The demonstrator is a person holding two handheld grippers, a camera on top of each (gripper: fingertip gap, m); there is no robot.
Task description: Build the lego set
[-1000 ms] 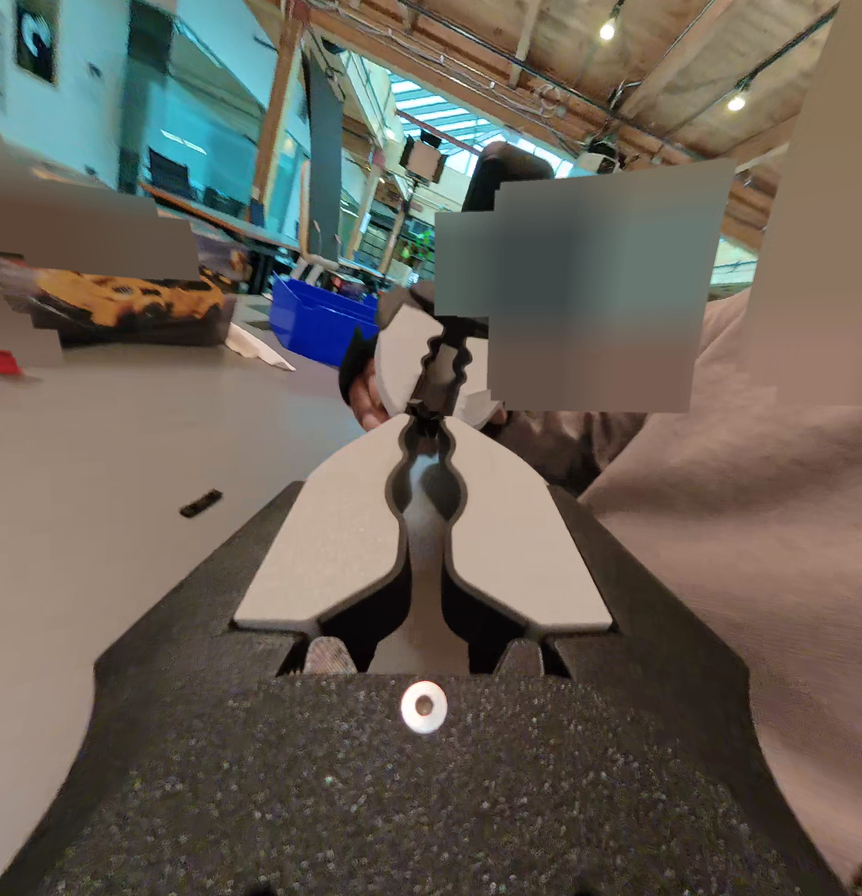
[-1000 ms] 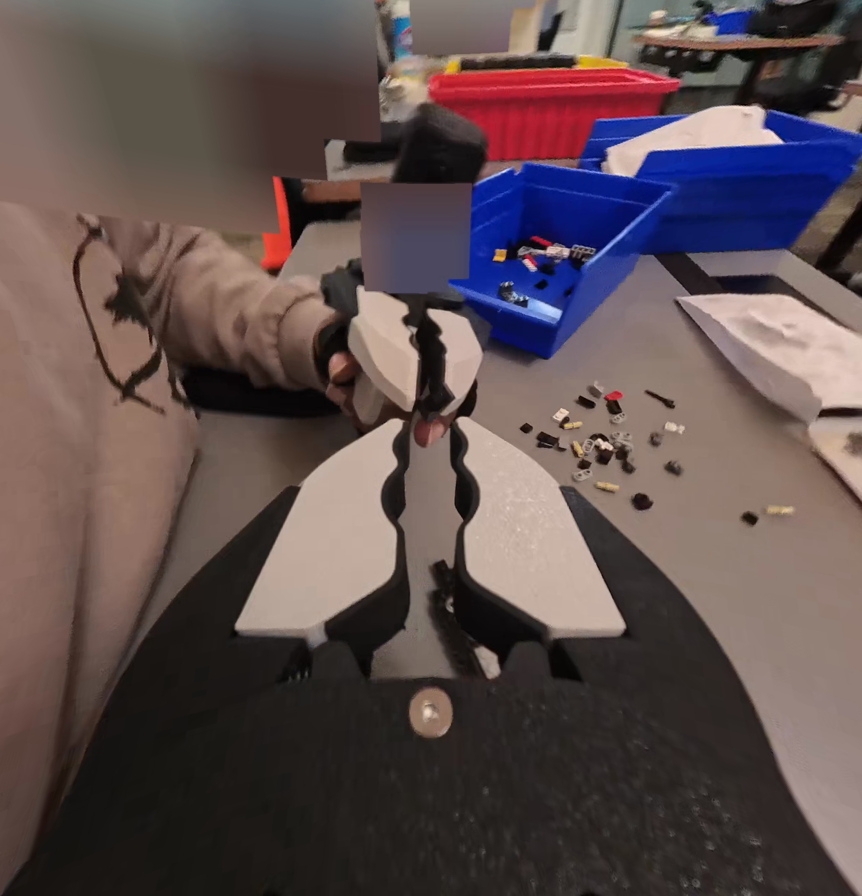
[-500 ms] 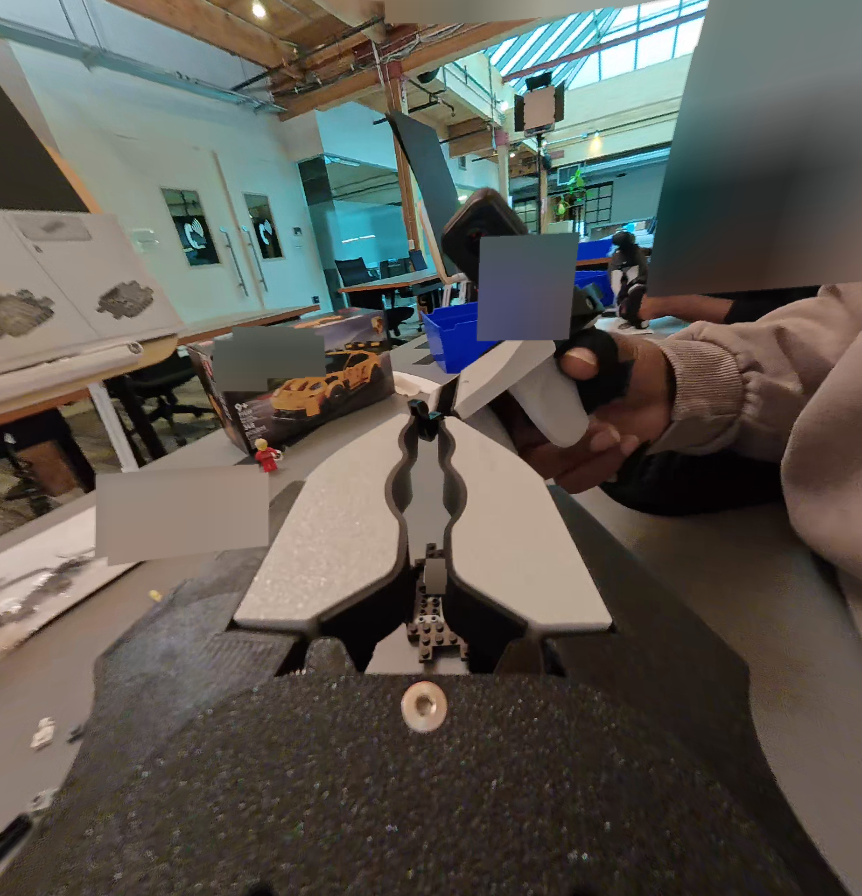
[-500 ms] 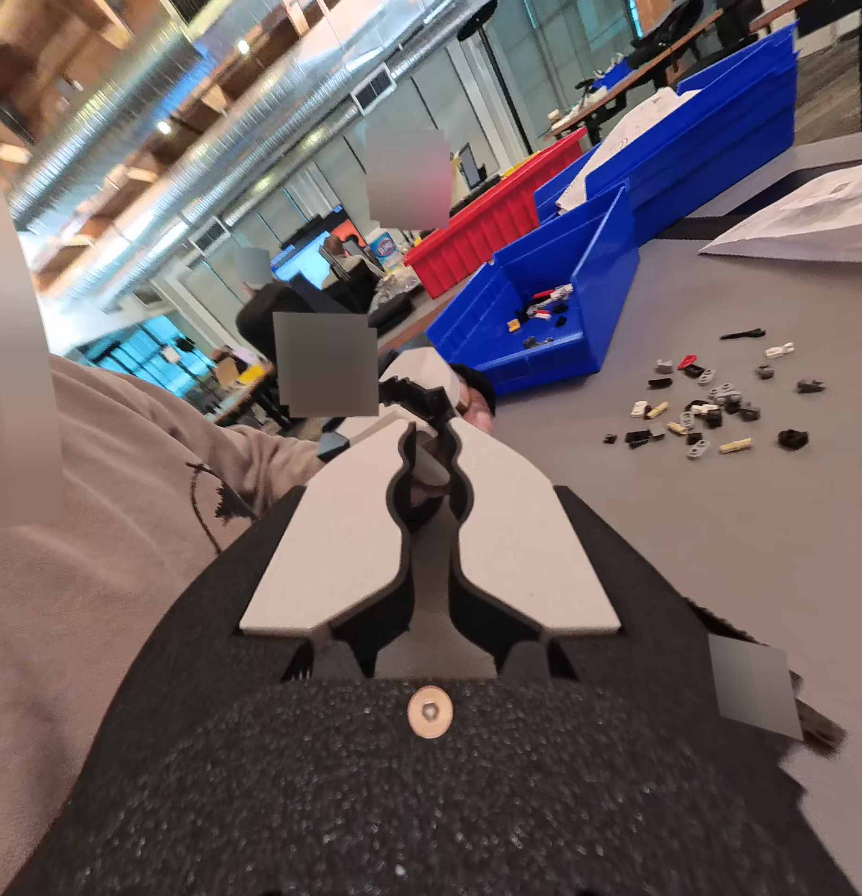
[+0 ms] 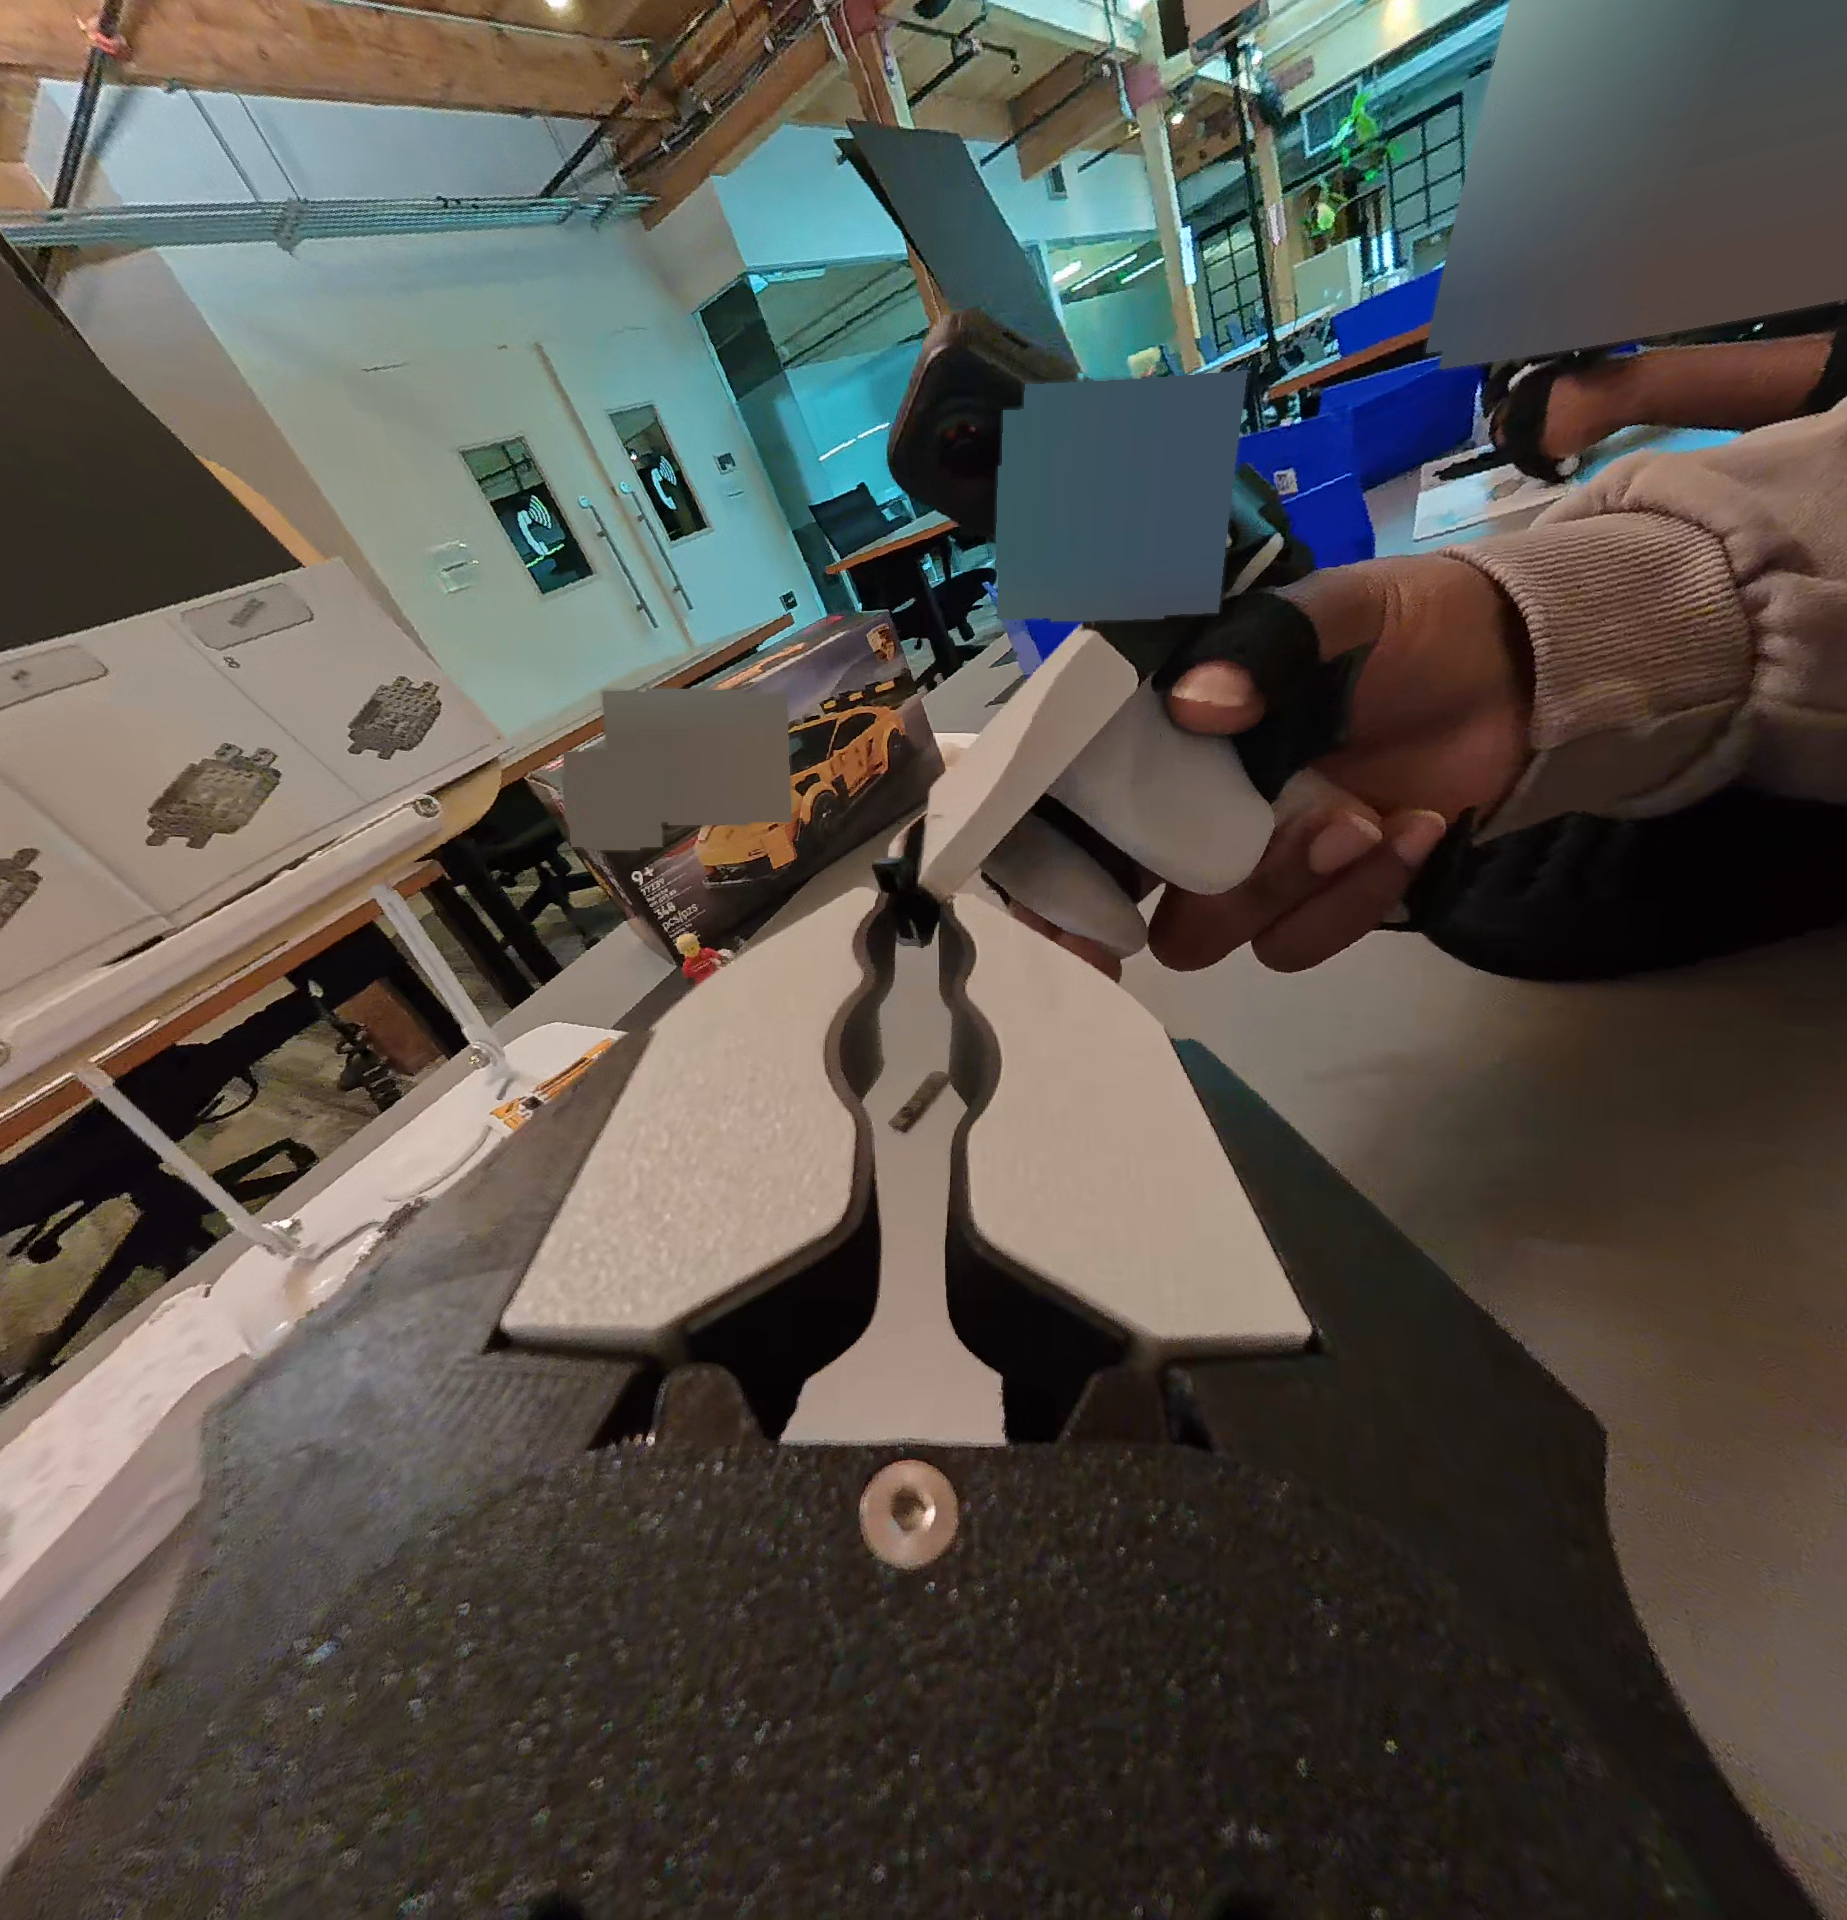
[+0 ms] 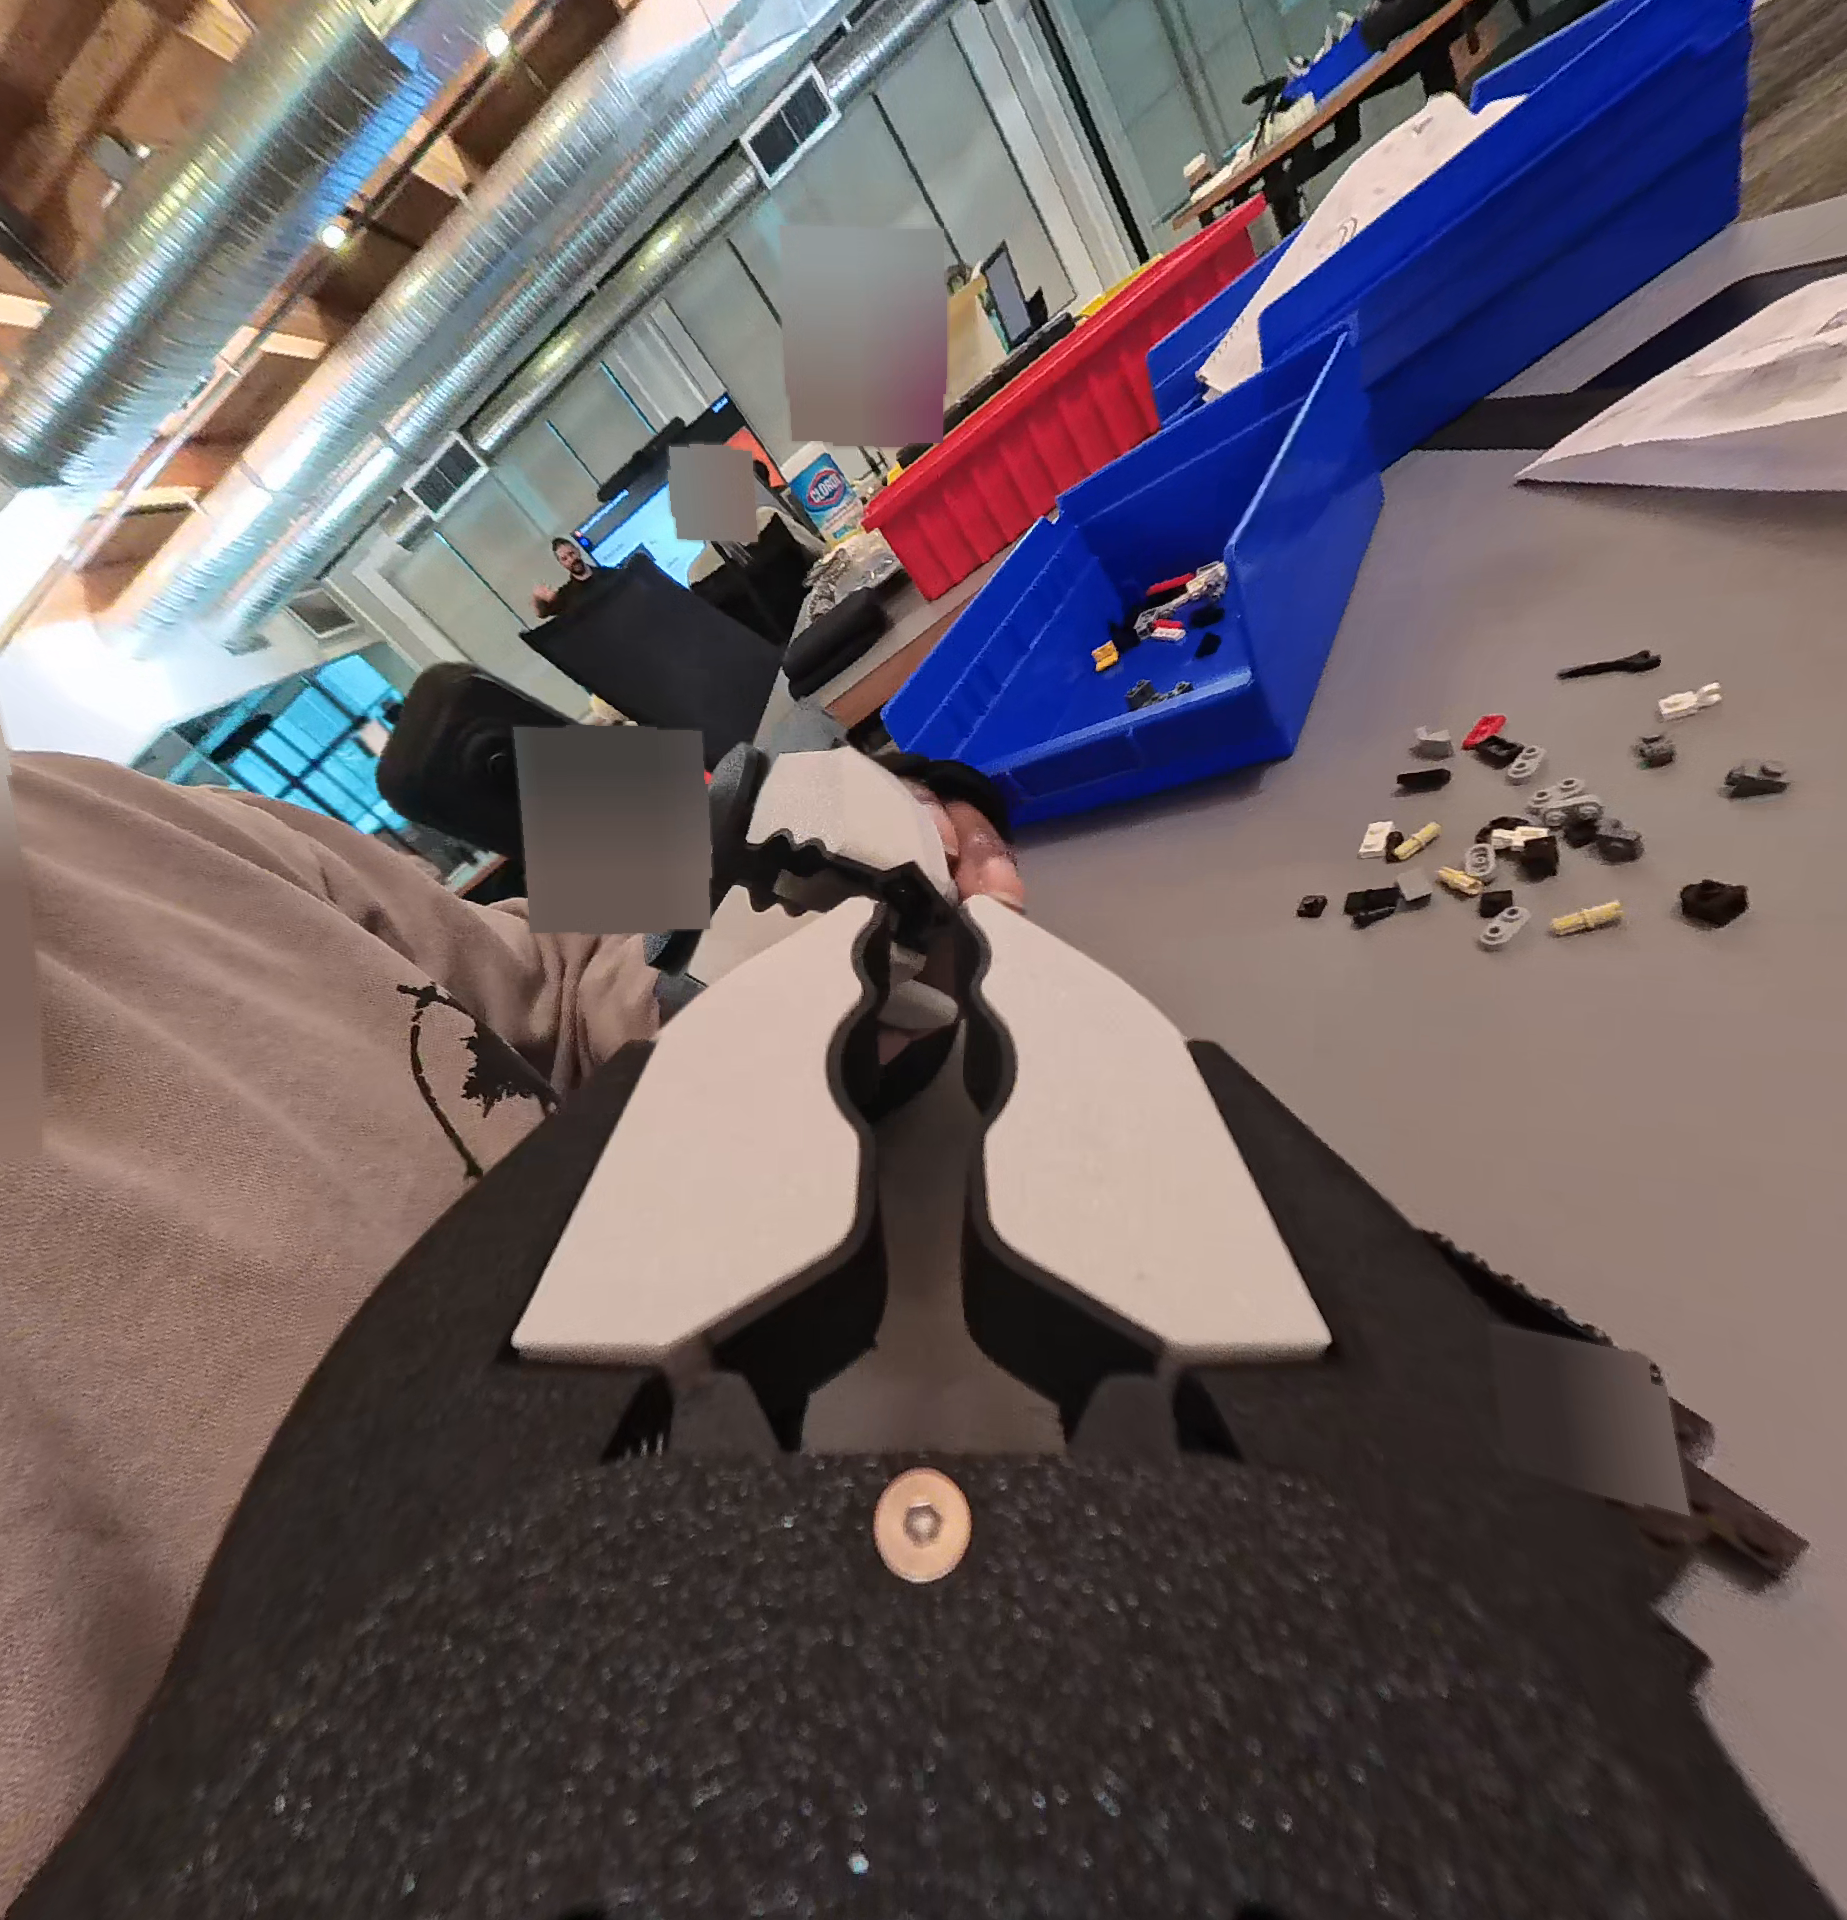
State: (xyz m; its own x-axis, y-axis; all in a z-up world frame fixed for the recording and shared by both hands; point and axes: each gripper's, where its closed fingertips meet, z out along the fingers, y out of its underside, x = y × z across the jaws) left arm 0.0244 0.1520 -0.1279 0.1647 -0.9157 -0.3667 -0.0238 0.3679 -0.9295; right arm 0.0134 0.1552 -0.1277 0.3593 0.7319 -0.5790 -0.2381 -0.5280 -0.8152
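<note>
The left gripper (image 5: 911,920) has its tips nearly closed on a small black lego piece (image 5: 906,902) — the piece's long axis stands roughly upright. The right gripper (image 5: 924,883) meets it tip to tip from the far right; whether it grips too, I cannot tell. A loose dark piece (image 5: 917,1101) lies diagonally on the grey table (image 5: 1521,1143); a scatter of pieces (image 6: 1521,831) lies right.

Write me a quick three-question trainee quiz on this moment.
1. True or false: the box pictures a red car.
2. Which lies nearest the loose pieces? A green bin; B blue bin; C white bin.
3. Fill in: the left gripper pinches a small ____ piece at its tips.

Key: 1 false, the car is yellow; 2 B; 3 black.
</note>
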